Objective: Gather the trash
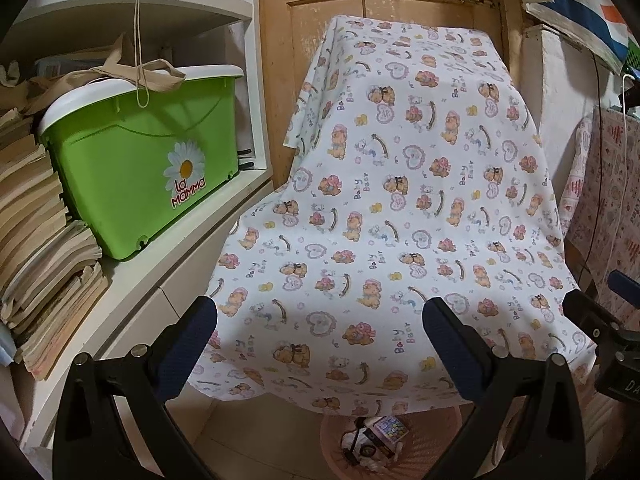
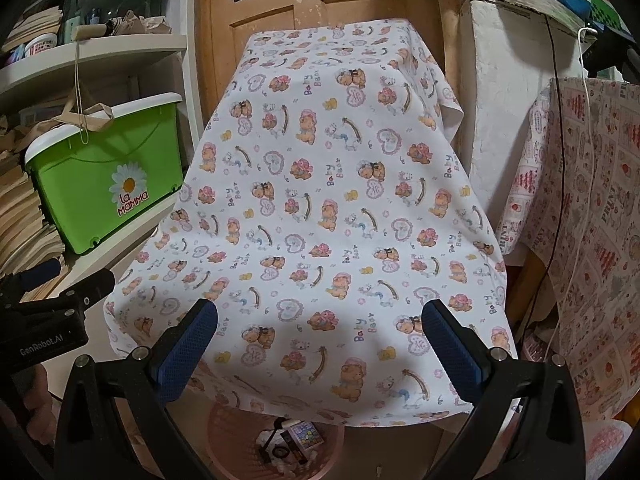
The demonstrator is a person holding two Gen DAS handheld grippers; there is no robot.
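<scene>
Here, a tabletop draped in a white cloth (image 1: pixel 400 200) printed with cartoon bears fills the middle of both wrist views. The cloth hangs over the near edge and down both sides, hiding the edges themselves. Nothing lies on the cloth, so its whole top is open room. Behind the far edge stands a wooden door (image 1: pixel 328 8). To the left, white shelves (image 1: pixel 132 12) crowd close beside the cloth; to the right is a pale wall and a second hanging fabric (image 2: pixel 592 200) with red and pink prints.

The left claw (image 1: pixel 320 320) is spread wide, its two blue-padded fingers (image 1: pixel 188 344) well apart, holding nothing and touching nothing; it hovers over the near end of the cloth. The right claw (image 2: pixel 320 320) is likewise wide open and empty, over the same near end. The left claw's body also shows at the left edge of the right wrist view.

Below the near overhang sits a pink basket (image 2: pixel 236 456) on the floor. Inside it lies the trash (image 2: pixel 292 444): a small colourful box, crumpled white paper and dark small items too small to tell apart.

On the left shelf a green plastic bin (image 1: pixel 140 168) with a white lid bears a daisy and the words "La Mamma". The cloth repeats "Baby Bear". The left claw's body reads "GenRobot.AI". The right-hand fabric shows the word "PRINT".
</scene>
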